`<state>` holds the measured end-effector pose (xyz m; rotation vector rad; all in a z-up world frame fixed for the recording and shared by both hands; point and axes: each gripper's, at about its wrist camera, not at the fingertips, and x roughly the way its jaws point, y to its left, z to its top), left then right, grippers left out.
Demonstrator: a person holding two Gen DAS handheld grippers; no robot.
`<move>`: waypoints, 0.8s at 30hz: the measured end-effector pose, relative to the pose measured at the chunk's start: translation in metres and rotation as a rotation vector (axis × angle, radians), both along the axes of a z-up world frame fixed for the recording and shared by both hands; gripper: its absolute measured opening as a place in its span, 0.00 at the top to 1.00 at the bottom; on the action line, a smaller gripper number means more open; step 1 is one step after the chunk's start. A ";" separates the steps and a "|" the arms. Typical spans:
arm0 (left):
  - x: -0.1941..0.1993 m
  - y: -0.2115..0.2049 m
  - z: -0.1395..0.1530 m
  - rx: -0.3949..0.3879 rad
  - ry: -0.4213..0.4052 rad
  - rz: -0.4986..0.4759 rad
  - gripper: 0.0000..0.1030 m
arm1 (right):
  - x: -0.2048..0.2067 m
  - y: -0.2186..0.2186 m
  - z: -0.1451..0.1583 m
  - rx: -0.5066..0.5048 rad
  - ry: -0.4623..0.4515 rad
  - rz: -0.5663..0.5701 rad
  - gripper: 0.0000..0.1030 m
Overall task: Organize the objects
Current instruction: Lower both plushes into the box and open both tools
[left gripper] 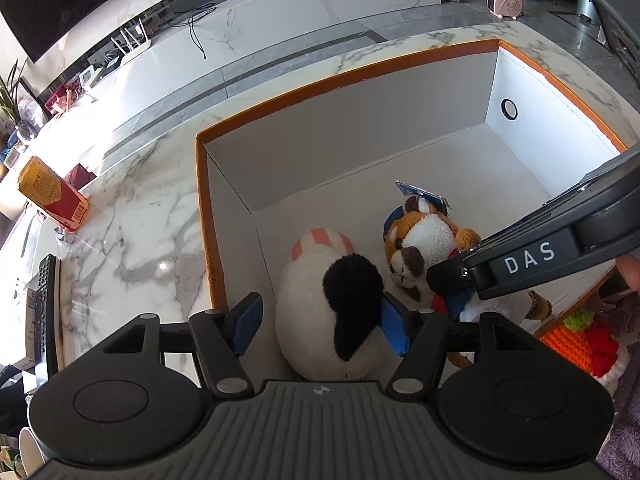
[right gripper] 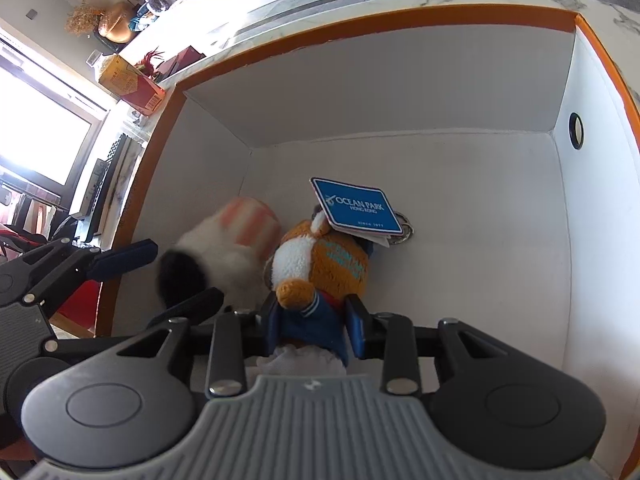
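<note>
A white box with an orange rim (left gripper: 344,74) stands on the marble table; it also shows in the right wrist view (right gripper: 400,16). My left gripper (left gripper: 320,320) is open inside the box, its blue pads on either side of a white plush with a black ear (left gripper: 320,300), which is blurred in the right wrist view (right gripper: 224,248). My right gripper (right gripper: 314,320) is shut on an orange plush in blue clothes (right gripper: 320,272) with a blue Ocean Park tag (right gripper: 356,210), low in the box. The plush (left gripper: 424,244) lies beside the white one.
A red and yellow carton (left gripper: 52,196) lies at the table's left. A remote (left gripper: 42,304) lies near the left edge. A crocheted orange, red and green toy (left gripper: 580,340) sits outside the box at the right. The box's far half holds nothing.
</note>
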<state>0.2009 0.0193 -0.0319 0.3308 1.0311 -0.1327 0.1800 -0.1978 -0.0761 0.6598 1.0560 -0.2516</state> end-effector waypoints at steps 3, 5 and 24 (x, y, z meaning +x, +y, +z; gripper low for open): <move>0.000 0.001 0.004 -0.006 -0.014 0.005 0.26 | 0.002 0.001 -0.001 -0.001 0.003 -0.002 0.65; -0.002 0.003 0.007 -0.015 -0.027 0.009 0.27 | 0.002 0.000 -0.002 0.001 0.005 -0.003 0.65; -0.011 0.022 0.035 -0.134 -0.080 0.052 0.48 | 0.015 0.007 -0.012 0.042 0.029 -0.008 0.66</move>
